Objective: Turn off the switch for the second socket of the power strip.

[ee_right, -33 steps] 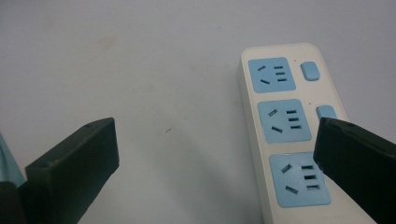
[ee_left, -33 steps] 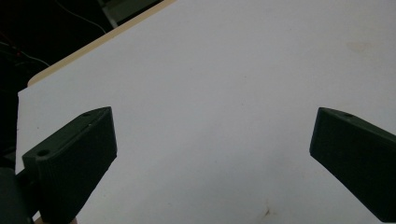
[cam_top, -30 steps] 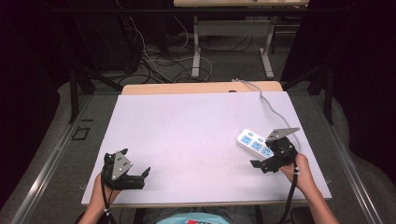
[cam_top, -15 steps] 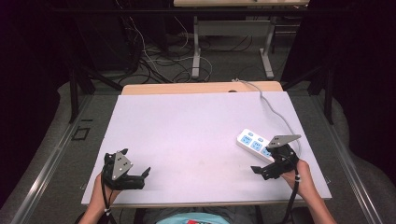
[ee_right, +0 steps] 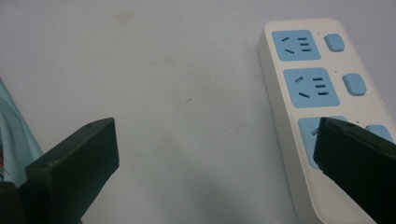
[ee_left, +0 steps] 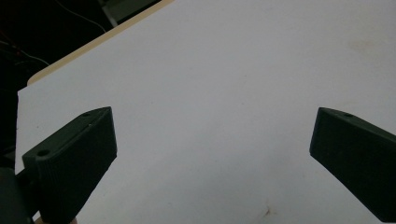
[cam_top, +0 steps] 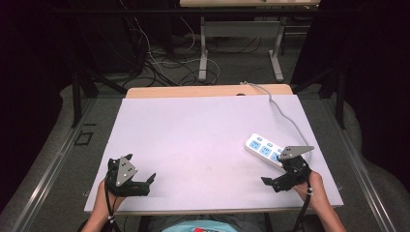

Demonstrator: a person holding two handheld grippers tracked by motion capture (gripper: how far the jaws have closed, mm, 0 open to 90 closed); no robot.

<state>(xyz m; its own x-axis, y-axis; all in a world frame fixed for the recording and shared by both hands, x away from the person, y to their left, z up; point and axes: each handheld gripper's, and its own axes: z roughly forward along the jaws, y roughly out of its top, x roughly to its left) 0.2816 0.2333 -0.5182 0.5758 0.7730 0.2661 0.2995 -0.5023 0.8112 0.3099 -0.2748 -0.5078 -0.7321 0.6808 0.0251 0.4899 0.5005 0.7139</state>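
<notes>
1. The power strip (cam_top: 264, 150) lies flat on the white counter (cam_top: 203, 140) at the right of the high view, slanted, with its far end toward the frame's centre and its near end under the right gripper's grey plate.
2. In the right gripper view the power strip (ee_right: 322, 107) runs down the right side of the frame, its blue sockets and blue switches facing up; two sockets are fully visible and a third is partly covered by the right-hand finger (ee_right: 359, 168).
3. Its grey cable (cam_top: 285, 116) leads from the strip's right side up to the far edge of the counter, at upper centre of the high view.
4. The right gripper (cam_top: 285, 178) sits at lower right of the high view, just beside the strip's near end, held low over the counter by a hand (cam_top: 312, 188) whose forearm enters from the bottom edge.
5. Its fingers are spread wide and grasp nothing; in the right gripper view the left-hand one (ee_right: 74, 163) stands over bare counter, the other over the strip's near end.
6. The left gripper (cam_top: 145, 182) is at lower left of the high view, well apart from the strip, held by a hand (cam_top: 104, 195) that comes in from the bottom edge.
7. Its fingers (ee_left: 70, 158) are likewise released and wide apart, with only bare counter between them in the left gripper view.
</notes>
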